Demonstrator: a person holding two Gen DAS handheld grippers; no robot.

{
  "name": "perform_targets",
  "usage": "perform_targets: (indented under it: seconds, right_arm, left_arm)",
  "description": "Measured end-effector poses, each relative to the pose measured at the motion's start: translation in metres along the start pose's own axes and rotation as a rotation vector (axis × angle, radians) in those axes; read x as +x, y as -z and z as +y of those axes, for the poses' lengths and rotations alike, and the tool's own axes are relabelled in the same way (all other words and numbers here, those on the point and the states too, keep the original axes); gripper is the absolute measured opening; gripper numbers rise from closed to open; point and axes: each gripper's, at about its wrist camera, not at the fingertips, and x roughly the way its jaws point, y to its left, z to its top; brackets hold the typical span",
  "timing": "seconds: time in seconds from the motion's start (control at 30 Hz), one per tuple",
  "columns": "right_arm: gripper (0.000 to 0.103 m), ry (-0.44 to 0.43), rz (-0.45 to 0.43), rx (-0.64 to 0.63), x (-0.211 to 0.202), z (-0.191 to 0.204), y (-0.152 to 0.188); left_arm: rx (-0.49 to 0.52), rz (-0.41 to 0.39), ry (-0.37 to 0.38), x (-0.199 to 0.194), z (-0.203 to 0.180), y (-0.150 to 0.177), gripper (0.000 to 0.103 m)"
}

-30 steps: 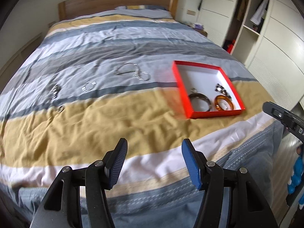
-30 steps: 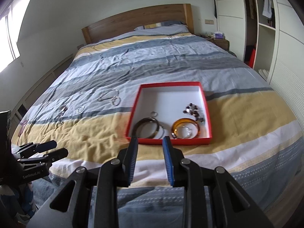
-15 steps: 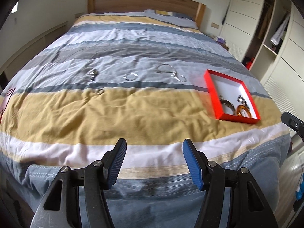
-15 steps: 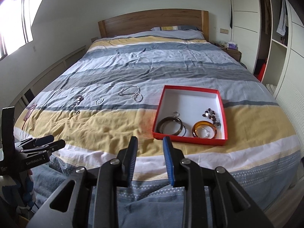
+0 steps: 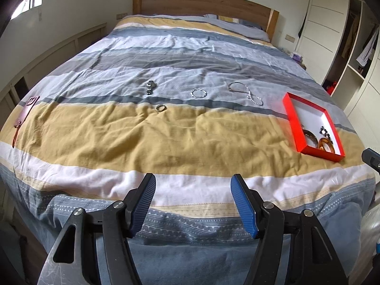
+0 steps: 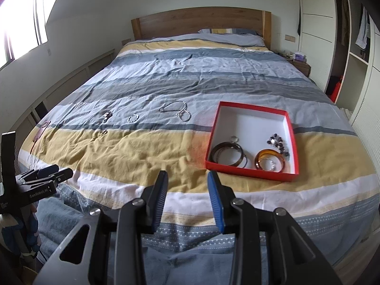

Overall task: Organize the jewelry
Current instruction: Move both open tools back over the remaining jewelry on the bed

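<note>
I am holding the left hand-held gripper [image 5: 193, 204] low in the frame over the foot of the bed [image 5: 166, 142]; its jaws are opening, spread wide, with nothing between them; the right hand-held gripper [image 6: 187, 199] is doing the same at the bottom centre of its view, its jaws narrower, opening, and empty.

The red box [image 6: 294, 142] is sitting right of centre on the yellow stripe, already holding a dark bangle [image 6: 228, 155], an amber bangle [image 6: 269, 162] and a beaded piece [image 6: 277, 142]; still lying loose on the duvet, in a row across the middle of the left view, are a ring [image 5: 160, 107], a clasp-like piece [image 5: 151, 86], a small bracelet [image 5: 198, 93] and a chain [image 5: 245, 92], all well apart from the box.

I am judging the loose pieces to be light, small and slippery metal; the soft duvet is likely to give under the pads, so a pinch may sink and gather cloth. The ring seems stiff; I would be taking it across its band, pads coming down on either side. The chain looks limp and will likely drape and swing; gripping it near the bunched end at its right should keep it from trailing. The bracelet may flex; one side of its loop seems the best hold.
</note>
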Motion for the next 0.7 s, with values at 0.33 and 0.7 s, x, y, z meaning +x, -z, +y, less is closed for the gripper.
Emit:
perform_targets:
  seconds: [0.33, 0.7]
  right_arm:
    - [0.033, -0.024, 0.055, 0.008, 0.029, 0.004, 0.009]
    - [0.033, -0.038, 0.102, -0.005, 0.053, 0.014, 0.013]
  left_arm:
    - [0.015, 0.012, -0.050, 0.013, 0.002, 0.003, 0.068]
    - [0.016, 0.013, -0.081, 0.025, 0.009, 0.002, 0.071]
